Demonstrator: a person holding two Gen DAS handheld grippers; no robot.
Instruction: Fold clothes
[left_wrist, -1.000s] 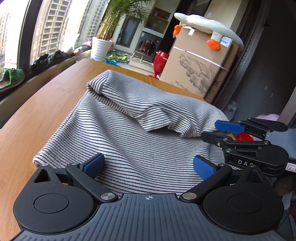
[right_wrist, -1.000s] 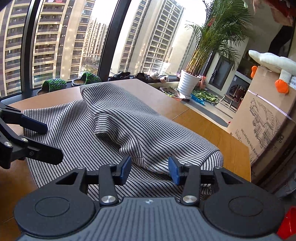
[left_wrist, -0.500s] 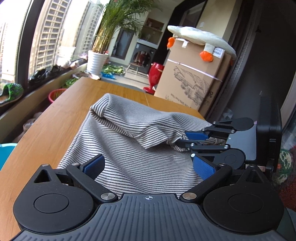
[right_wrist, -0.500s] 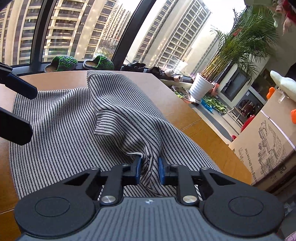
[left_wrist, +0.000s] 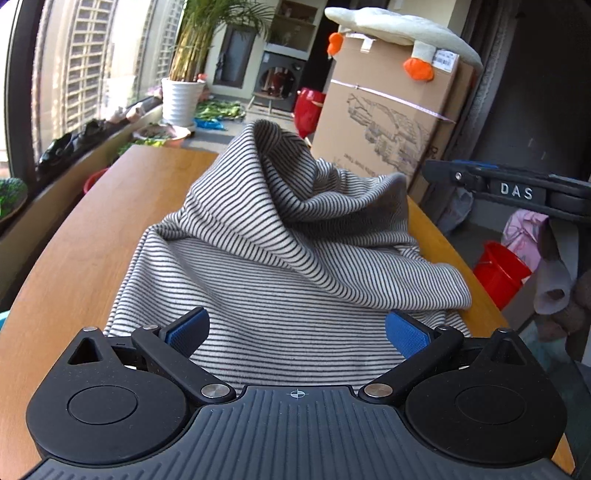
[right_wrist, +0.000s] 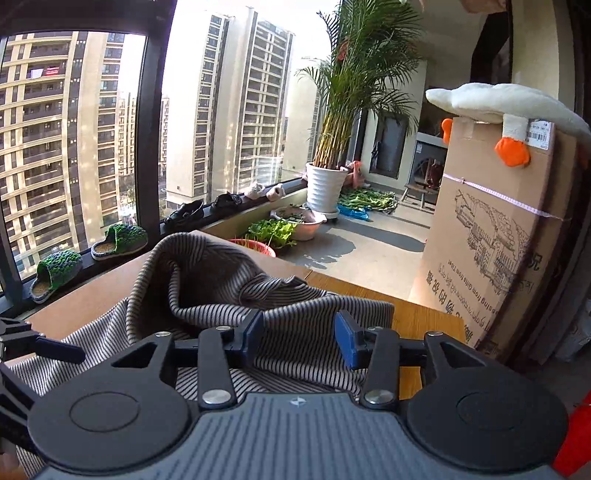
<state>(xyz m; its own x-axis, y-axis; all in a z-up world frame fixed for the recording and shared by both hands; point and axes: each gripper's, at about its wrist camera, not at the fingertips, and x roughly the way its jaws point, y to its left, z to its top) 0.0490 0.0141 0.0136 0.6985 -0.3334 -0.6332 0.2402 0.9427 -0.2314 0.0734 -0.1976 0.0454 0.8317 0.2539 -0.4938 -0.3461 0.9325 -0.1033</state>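
Note:
A grey-and-black striped garment (left_wrist: 280, 266) lies on the wooden table (left_wrist: 110, 206), its far part bunched up in a raised fold. My left gripper (left_wrist: 295, 332) is open over the garment's near edge, holding nothing. My right gripper (right_wrist: 299, 339) is open, with the striped garment (right_wrist: 295, 314) lying between and beneath its blue pads; it also shows at the right of the left wrist view (left_wrist: 517, 192), above the table edge. The left gripper's fingers (right_wrist: 40, 343) show at the left edge of the right wrist view.
A large cardboard box (left_wrist: 388, 122) with a plush goose (left_wrist: 399, 33) stands beyond the table. A potted palm (right_wrist: 328, 184) and slippers (right_wrist: 118, 240) are by the window. A red bucket (left_wrist: 498, 273) sits on the floor to the right.
My right gripper was shut on a garment fold half a second ago; it has lifted, moved toward the far right corner and now stands open. The garment's far part has risen into a tall bunch.

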